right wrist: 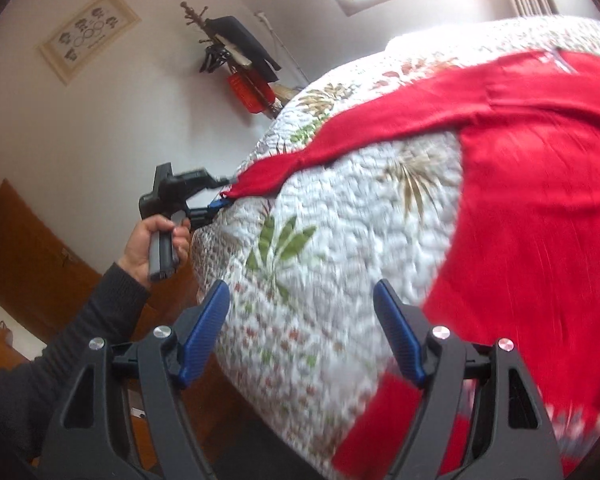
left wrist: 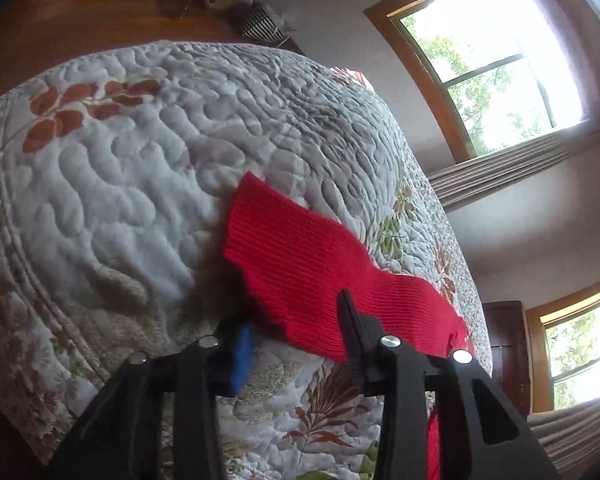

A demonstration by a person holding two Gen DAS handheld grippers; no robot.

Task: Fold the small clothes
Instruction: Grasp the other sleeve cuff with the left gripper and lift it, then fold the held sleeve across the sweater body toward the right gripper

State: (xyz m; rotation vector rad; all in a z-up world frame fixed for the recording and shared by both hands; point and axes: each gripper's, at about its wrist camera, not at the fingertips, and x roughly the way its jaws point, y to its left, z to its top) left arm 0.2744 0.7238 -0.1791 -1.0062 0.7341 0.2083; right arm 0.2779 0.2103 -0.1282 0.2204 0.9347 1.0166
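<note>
**Two hand-held grippers, one red sweater on the bed**

Red sweater (right wrist: 532, 184) lies spread on the quilt (right wrist: 340, 248) of the bed, body toward the right in the right wrist view, one sleeve (right wrist: 340, 136) stretched out to the left w/ its cuff at the bed edge. Left hand-held gripper (right wrist: 220, 192) is at that cuff, fingers spread w/ sleeve fabric between them, not clamped; a hand (right wrist: 156, 248) holds its grip. Left wrist view: sleeve runs across the gap between the pads. Right hand-held gripper (right wrist: 300, 332) released, fingers wide apart, above the quilt just beside the sweater's body. Pic blurred on the right side. Window (left wrist: 492, 68) w/ wood frame behind the bed.
</note>
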